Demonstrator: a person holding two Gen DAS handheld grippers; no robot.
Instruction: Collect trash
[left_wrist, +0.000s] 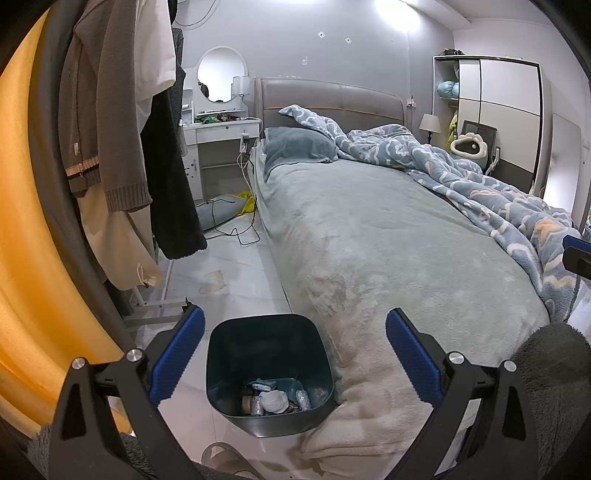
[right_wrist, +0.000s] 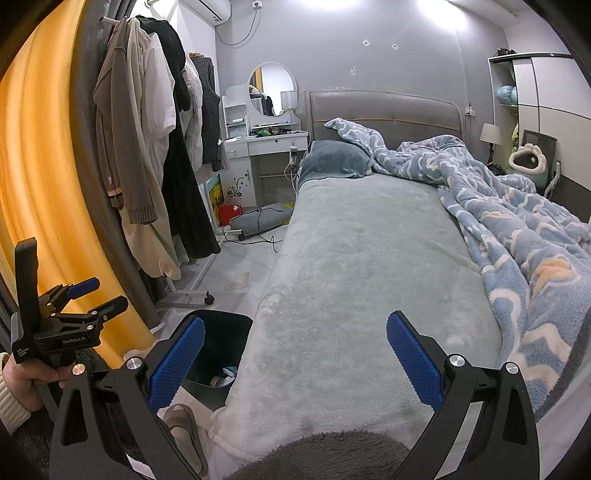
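1. While the left gripper (left_wrist: 294, 354) hangs over the dark green trash bin (left_wrist: 271, 373), its two blue fingers (left_wrist: 177, 363) are spread wide and hold nothing.
2. The right gripper (right_wrist: 295, 356) is wide open too, and it is empty. It points along the grey-green bed cover (right_wrist: 362, 295).
3. The bin stands on the white floor, right against the foot corner of the bed (left_wrist: 369, 240). It already has trash at the bottom: a crumpled white tissue (left_wrist: 273, 400), some small wrappers and a little blue thing.
4. I think we are between pick-ups now. Nothing is being carried, so the next job is to find more trash.
5. The best guess is the pale crumpled thing on the floor (left_wrist: 214, 282), near the foot of the clothes rack (left_wrist: 162, 306). It is too blurry to say just what it is. It lies well apart from the bin, further up the aisle beside the bed.
6. To get it, one gripper must go forward and down low to the tiles, with one finger on each side of it, then squeeze.
7. Take care: coats (left_wrist: 110, 110) hang close by on the left, and a black cable (left_wrist: 236, 229) lies on the floor further on.
8. A slipper (right_wrist: 186, 435) sits by the bin, and it is probably not trash.
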